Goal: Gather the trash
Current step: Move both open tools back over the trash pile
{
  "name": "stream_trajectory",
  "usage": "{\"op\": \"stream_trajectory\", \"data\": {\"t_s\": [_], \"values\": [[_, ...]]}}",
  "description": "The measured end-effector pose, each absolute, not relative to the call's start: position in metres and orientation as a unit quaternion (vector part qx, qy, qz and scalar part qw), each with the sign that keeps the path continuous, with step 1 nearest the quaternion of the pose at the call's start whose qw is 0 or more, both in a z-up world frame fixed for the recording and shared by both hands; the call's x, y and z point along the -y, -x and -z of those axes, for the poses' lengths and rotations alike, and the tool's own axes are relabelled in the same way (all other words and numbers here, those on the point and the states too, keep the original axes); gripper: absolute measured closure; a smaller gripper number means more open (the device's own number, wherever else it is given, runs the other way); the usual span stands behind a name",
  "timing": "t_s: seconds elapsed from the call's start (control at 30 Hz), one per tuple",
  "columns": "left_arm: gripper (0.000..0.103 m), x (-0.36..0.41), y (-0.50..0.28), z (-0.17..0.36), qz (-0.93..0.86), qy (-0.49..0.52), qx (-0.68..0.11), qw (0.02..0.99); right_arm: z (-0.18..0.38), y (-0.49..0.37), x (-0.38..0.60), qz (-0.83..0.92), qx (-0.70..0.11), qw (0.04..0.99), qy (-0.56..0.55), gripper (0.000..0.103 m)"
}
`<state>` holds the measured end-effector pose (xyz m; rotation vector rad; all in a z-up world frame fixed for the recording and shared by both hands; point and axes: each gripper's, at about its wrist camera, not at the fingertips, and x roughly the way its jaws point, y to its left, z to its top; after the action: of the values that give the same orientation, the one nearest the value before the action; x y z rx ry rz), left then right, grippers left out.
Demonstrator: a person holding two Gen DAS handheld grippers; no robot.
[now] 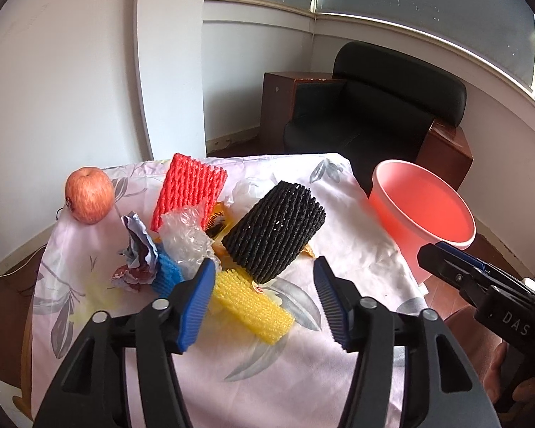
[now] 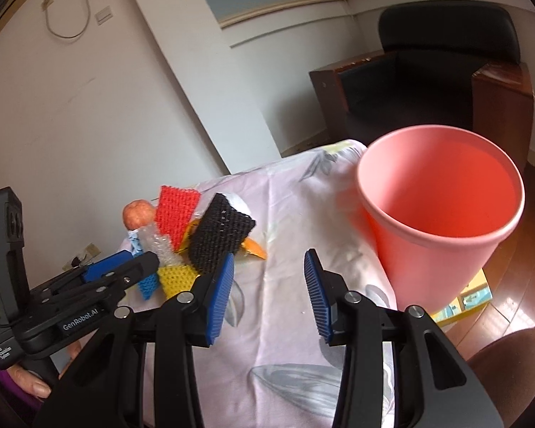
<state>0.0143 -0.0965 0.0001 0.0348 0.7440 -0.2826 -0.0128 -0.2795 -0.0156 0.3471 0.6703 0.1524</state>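
Hovering spread wide, holding nothing: left gripper (image 1: 264,299) and right gripper (image 2: 269,294). Counted: four foam nets (image 1: 274,228), one apple (image 1: 89,199), one pink bin (image 2: 442,214).

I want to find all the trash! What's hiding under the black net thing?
An orange scrap sticks out from under the black foam net. Its lower end overlaps the yellow net. Anything else underneath is covered.

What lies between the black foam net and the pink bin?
Only bare flowered tablecloth lies between the black foam net and the pink bin; the right wrist view shows this best.
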Motion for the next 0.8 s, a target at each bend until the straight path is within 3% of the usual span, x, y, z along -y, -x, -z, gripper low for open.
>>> {"op": "stream_trajectory", "data": {"t_s": [0.5,0.8], "values": [[0.030,0.061,-0.014,0.003,0.103,0.056,-0.361,0.925,0.011,0.013,0.264,-0.104,-0.329,0.929,-0.136,0.061],[0.030,0.057,-0.018,0.002,0.095,0.056,-0.353,0.929,0.015,0.003,0.261,-0.109,-0.336,0.927,-0.128,0.061]]}}
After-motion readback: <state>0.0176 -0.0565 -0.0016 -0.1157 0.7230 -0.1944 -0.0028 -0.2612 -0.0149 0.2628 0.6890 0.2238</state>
